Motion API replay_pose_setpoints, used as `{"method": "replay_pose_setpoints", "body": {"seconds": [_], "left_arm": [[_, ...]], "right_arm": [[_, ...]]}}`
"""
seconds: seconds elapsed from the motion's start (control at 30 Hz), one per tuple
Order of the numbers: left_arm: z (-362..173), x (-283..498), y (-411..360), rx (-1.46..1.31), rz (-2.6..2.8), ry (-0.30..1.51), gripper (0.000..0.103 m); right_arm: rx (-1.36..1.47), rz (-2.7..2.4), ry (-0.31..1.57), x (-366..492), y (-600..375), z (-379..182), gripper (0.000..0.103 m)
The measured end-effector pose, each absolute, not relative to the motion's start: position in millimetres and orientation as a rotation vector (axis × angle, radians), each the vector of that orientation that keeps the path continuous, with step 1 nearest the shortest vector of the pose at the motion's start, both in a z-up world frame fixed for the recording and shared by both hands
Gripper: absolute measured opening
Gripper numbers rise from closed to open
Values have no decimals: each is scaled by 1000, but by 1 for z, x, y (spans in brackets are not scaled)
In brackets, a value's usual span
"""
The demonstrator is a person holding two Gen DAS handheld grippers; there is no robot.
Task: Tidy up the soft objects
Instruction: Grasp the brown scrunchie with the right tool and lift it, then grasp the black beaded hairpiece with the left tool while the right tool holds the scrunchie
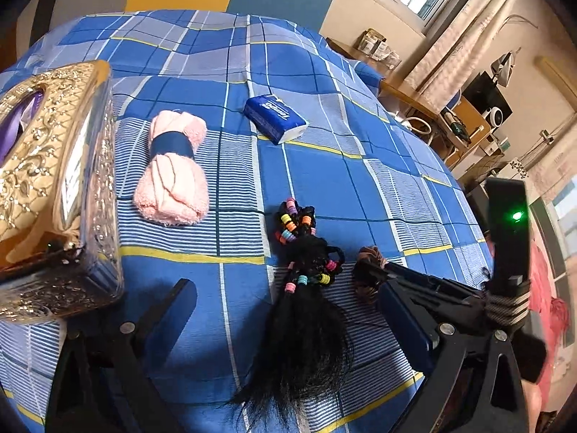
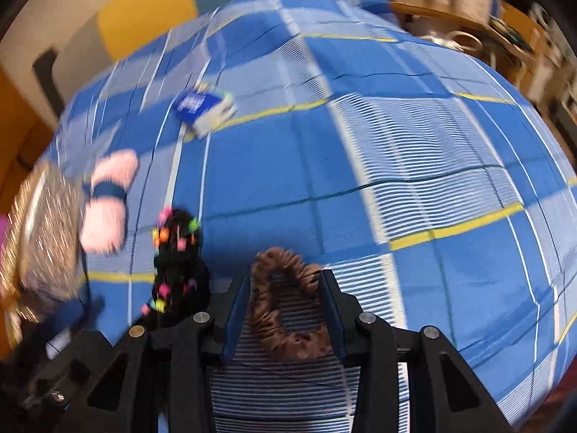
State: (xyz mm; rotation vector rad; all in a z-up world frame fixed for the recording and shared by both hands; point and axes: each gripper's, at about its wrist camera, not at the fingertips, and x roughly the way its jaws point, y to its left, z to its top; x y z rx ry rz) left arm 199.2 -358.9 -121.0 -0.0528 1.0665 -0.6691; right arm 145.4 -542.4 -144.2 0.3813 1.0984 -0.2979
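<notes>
The right tool is seen from its own wrist camera with its two blue-padded fingers set narrowly apart, and a brown scrunchie is held between them: the ruffled loop is pinched at both sides by the pads and is stretched into a tall oval above the striped cloth. In the left wrist view the same tool is seen from the side at the lower right, with the scrunchie bunched at its tips, just beside the black hairpiece.

The left tool is shown with its fingers spread wide, and nothing is gripped; between them the black hairpiece is laid on the cloth, its loose strands fanned toward the camera and its far end wound with small coloured beads. Whether the pads touch the hair cannot be told.

The table is covered by a blue checked cloth with white and yellow lines. A pink rolled towel, bound by a dark blue band, is laid beyond the hairpiece, to the left. A blue tissue packet is laid farther back, apart from the towel. An ornate golden box is stood at the left edge, just beside the towel. The right wrist view is blurred.
</notes>
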Motion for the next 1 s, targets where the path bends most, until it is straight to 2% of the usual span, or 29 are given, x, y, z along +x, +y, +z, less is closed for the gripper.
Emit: {"method": "replay_pose_setpoints", "body": {"seconds": [0.37, 0.5, 0.67, 0.73, 0.87, 0.9, 0.93, 1.0], "left_arm": [[-132, 201, -372, 31, -645, 1051, 102], [-133, 204, -367, 21, -624, 1034, 102], [-136, 207, -362, 14, -609, 1046, 102], [-137, 207, -363, 19, -607, 1046, 102], [-136, 205, -367, 43, -611, 1036, 102], [-137, 204, -368, 49, -614, 1034, 102], [-137, 204, -369, 56, -618, 1034, 102], [-139, 204, -374, 74, -616, 1035, 102]], "right_arm": [[375, -382, 1138, 135, -553, -153, 38], [440, -351, 1029, 128, -560, -135, 38], [497, -368, 1091, 127, -570, -150, 43], [526, -345, 1098, 129, -571, -153, 54], [429, -339, 1120, 136, -560, -154, 54], [397, -340, 1129, 135, -554, -153, 52], [355, -350, 1139, 135, -550, -153, 37], [292, -389, 1149, 134, -547, -152, 22]]}}
